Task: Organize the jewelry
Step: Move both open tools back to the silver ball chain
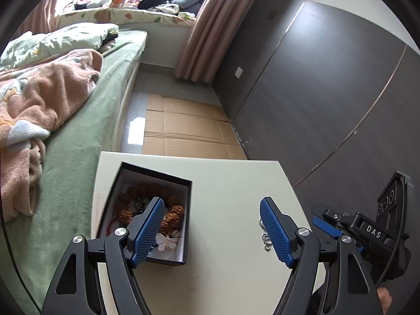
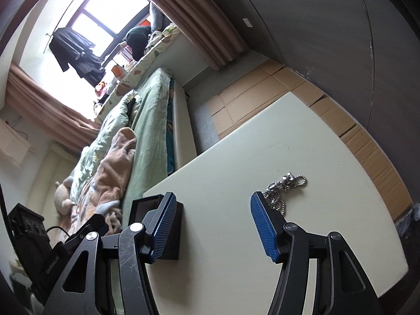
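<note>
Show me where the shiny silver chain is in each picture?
Left wrist view: the silver chain lies on the white table, low and right of centre, partly behind the left gripper's right finger.
Right wrist view: the chain lies right of centre, just beyond the right gripper's right finger.
Shared landmark: the black box, left of the chain in both.
</note>
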